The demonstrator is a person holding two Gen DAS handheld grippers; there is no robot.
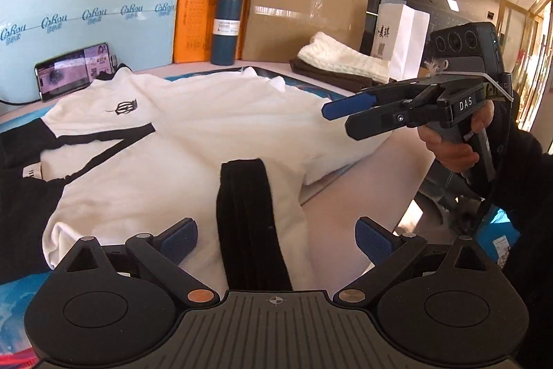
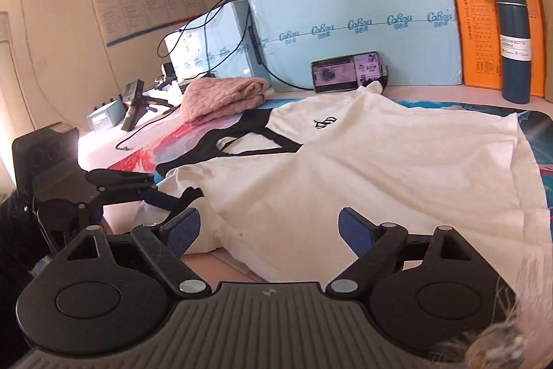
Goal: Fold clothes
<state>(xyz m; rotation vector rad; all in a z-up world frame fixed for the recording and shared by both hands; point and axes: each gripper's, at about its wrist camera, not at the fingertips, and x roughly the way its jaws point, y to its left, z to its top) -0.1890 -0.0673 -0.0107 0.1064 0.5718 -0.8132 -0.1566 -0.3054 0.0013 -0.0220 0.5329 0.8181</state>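
A white sweatshirt with black trim lies spread on the worktop, its black cuff folded across the near part and its near hem close to the worktop's near edge. The left gripper hovers over the cuff with its blue pads set wide apart, holding nothing. The right gripper hangs above the near hem, also spread wide and empty; in the left wrist view it sits at the right, above the sweatshirt's right edge. Along the far edge stand a phone, a blue foam board, an orange board and a blue bottle. Folded white knitwear lies far right, a pink knit far left.
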